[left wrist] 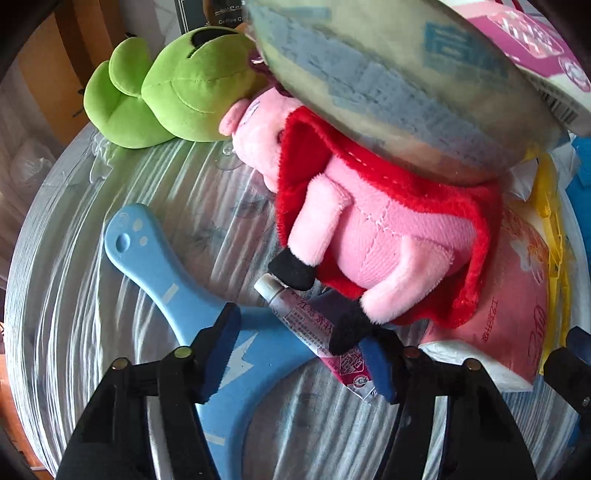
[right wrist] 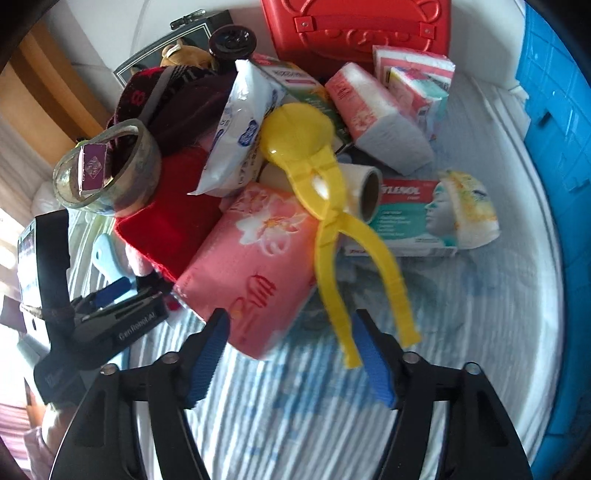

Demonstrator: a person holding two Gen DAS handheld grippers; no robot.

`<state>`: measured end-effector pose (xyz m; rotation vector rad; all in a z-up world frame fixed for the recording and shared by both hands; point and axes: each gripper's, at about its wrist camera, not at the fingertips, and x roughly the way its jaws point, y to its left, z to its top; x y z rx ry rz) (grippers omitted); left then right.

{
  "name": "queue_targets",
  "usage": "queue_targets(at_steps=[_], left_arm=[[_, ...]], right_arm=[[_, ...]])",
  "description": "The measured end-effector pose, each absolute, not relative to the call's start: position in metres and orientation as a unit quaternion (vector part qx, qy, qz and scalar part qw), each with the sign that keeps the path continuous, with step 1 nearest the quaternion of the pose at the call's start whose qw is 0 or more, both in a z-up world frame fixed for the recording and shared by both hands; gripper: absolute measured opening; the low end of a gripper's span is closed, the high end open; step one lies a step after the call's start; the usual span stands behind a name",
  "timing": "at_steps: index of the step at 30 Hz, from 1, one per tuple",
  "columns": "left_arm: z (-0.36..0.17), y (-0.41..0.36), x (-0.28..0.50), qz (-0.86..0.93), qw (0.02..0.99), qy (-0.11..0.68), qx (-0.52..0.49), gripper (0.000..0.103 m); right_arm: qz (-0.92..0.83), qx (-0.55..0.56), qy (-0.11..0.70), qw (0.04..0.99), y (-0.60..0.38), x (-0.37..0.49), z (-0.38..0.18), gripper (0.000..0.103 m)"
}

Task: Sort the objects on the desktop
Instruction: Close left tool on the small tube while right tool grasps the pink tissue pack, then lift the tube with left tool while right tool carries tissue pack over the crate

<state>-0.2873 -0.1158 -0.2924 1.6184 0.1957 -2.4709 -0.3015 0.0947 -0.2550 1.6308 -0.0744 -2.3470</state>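
Note:
A pile of desktop objects lies on a striped cloth. In the left wrist view my left gripper (left wrist: 301, 347) is open around a small ointment tube (left wrist: 310, 325), which lies across a blue paddle (left wrist: 173, 295) under the feet of a pink pig plush in a red dress (left wrist: 369, 221). A tape roll (left wrist: 388, 92) rests on the plush. In the right wrist view my right gripper (right wrist: 290, 356) is open and empty, just in front of a pink tissue pack (right wrist: 255, 258) and the handles of a yellow scoop clamp (right wrist: 332, 236).
A green frog plush (left wrist: 166, 92) lies at the back left. In the right wrist view there are a Tylenol box (right wrist: 413, 218), a wet-wipes pack (right wrist: 236, 129), a cardboard tube (right wrist: 365, 192), tissue packs (right wrist: 380, 118), a red case (right wrist: 362, 29) and a blue crate (right wrist: 557, 129) at right.

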Motion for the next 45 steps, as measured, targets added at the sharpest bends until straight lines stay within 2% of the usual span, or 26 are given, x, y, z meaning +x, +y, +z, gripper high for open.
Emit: queue_targets(at_steps=[1,2,6,10,12,17,20,23,29,33,36,41,45], left_arm=[[-0.291,-0.12,-0.285,-0.832,0.085,0.064,0.544,0.05],[-0.29,-0.125,-0.282,-0.832,0.083,0.064,0.545,0.045],[-0.287,-0.143,-0.271,-0.833,0.079,0.059,0.545,0.044],[-0.283,-0.15,-0.267,-0.835,0.067,0.049,0.544,0.043],[-0.282,-0.152,-0.266,-0.835,0.057,0.055,0.544,0.037],[-0.278,-0.149,-0.273,-0.839,0.051,0.047,0.54,0.037],[-0.273,-0.145,-0.278,-0.84,0.039,0.049,0.54,0.022],[-0.27,-0.139,-0.281,-0.842,0.033,0.039,0.538,0.017],[-0.263,-0.148,-0.275,-0.844,0.023,0.047,0.534,0.017],[-0.258,-0.159,-0.264,-0.842,0.013,0.064,0.535,0.016],[-0.252,-0.161,-0.255,-0.842,0.004,0.069,0.535,0.016],[-0.241,-0.143,-0.244,-0.844,-0.022,0.063,0.532,0.016],[-0.236,-0.115,-0.228,-0.846,-0.032,0.045,0.53,0.016]], right_arm=[[-0.812,0.566,-0.03,0.142,0.089,-0.302,-0.257,0.093],[-0.812,0.565,-0.031,0.143,0.083,-0.303,-0.258,0.096],[-0.805,0.574,-0.042,0.143,0.061,-0.311,-0.269,0.103],[-0.794,0.593,-0.032,0.129,0.045,-0.318,-0.291,0.103],[-0.796,0.592,-0.027,0.12,0.05,-0.316,-0.296,0.102],[-0.795,0.601,-0.017,0.078,0.082,-0.312,-0.299,0.102],[-0.798,0.594,-0.029,0.094,0.077,-0.315,-0.294,0.102],[-0.806,0.582,-0.033,0.104,0.062,-0.321,-0.287,0.103],[-0.814,0.574,-0.039,0.079,0.05,-0.337,-0.293,0.103],[-0.814,0.575,-0.019,0.077,0.058,-0.321,-0.291,0.097],[-0.804,0.589,-0.005,0.083,0.071,-0.299,-0.29,0.096],[-0.784,0.616,0.0,0.077,0.098,-0.263,-0.289,0.097],[-0.787,0.613,-0.01,0.07,0.104,-0.261,-0.29,0.103]])
